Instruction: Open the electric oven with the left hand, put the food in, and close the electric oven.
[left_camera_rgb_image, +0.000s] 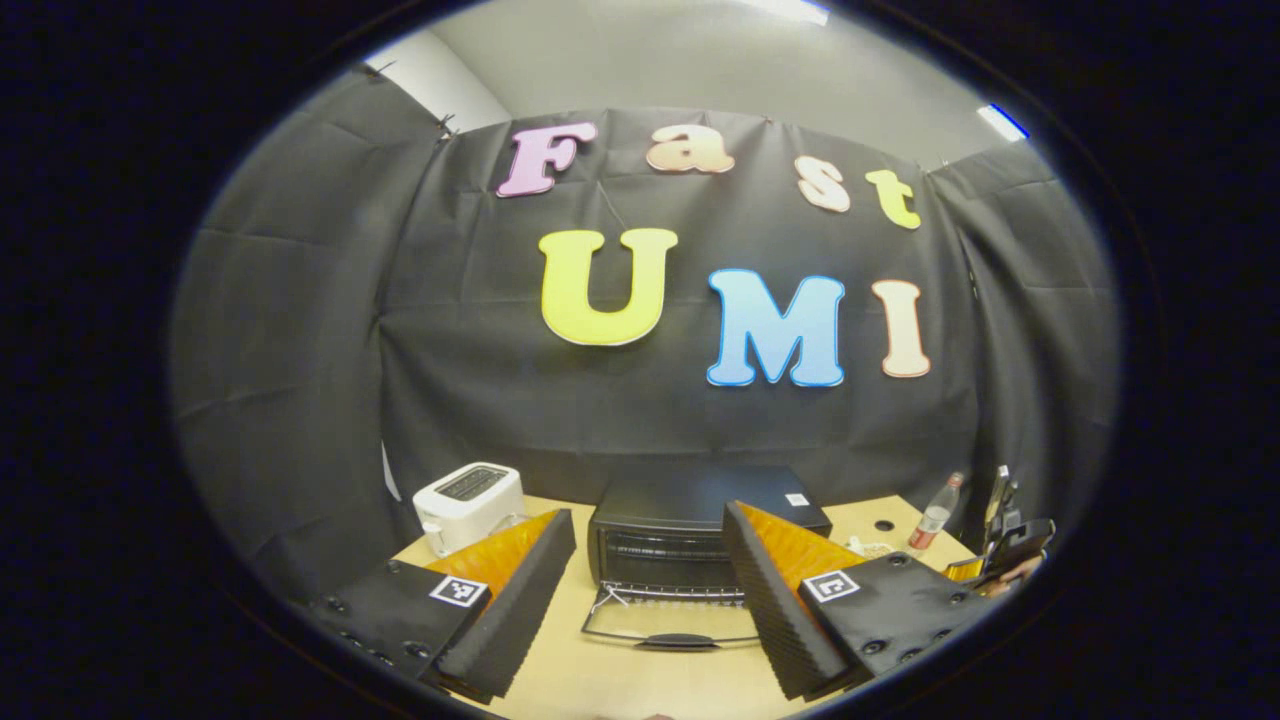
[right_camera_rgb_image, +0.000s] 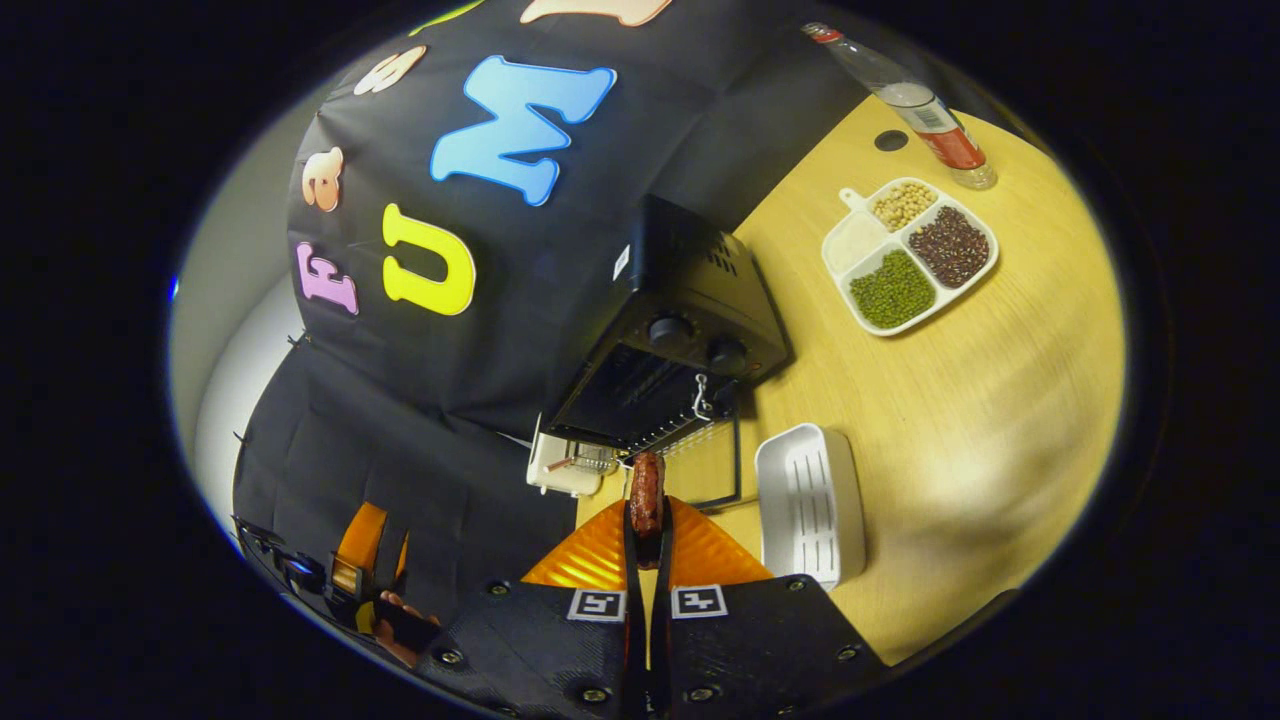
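Note:
The black electric oven (left_camera_rgb_image: 700, 510) stands at the back of the wooden table with its glass door (left_camera_rgb_image: 675, 625) folded down flat towards me. My left gripper (left_camera_rgb_image: 648, 520) hovers open in front of it, fingers wide apart and holding nothing. In the right gripper view the oven (right_camera_rgb_image: 680, 320) appears tilted, its mouth open and its wire rack showing. My right gripper (right_camera_rgb_image: 646, 520) is shut on a reddish-brown sausage (right_camera_rgb_image: 646, 495), held just in front of the lowered door (right_camera_rgb_image: 715, 465). The left gripper (right_camera_rgb_image: 355, 570) and the hand holding it appear at the lower left.
A white toaster (left_camera_rgb_image: 468, 500) stands left of the oven. A white ribbed tray (right_camera_rgb_image: 805, 505) lies on the table (right_camera_rgb_image: 980, 420) beside the door. Farther right are a divided dish of beans (right_camera_rgb_image: 908, 255) and a red-labelled bottle (right_camera_rgb_image: 925, 115).

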